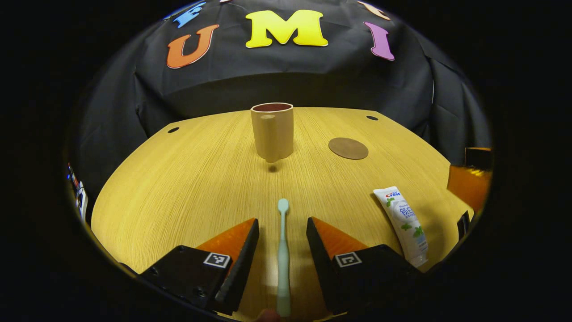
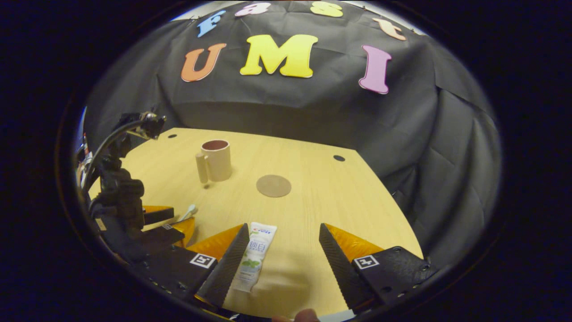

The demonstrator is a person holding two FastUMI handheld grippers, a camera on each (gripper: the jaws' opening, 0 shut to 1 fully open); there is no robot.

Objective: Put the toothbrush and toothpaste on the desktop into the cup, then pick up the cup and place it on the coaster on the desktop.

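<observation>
A pale green toothbrush (image 1: 283, 255) lies flat on the wooden table, head pointing toward the cup, between the spread fingers of my left gripper (image 1: 282, 228), which is open and not touching it. A beige cup (image 1: 272, 131) with its handle toward me stands upright at mid-table; a round brown coaster (image 1: 348, 148) lies to its right. The white toothpaste tube (image 1: 403, 223) lies at the right. In the right gripper view my right gripper (image 2: 283, 246) is open low over the table, the toothpaste tube (image 2: 254, 256) lying beside its left finger. The cup (image 2: 216, 160), coaster (image 2: 273, 185) and toothbrush head (image 2: 191, 209) show there too.
The round wooden table (image 1: 178, 188) has small dark holes near its far edge (image 1: 173, 130). The black cloth wall stands close behind it. In the right gripper view the left gripper (image 2: 165, 223) and its cabled body sit at the table's left.
</observation>
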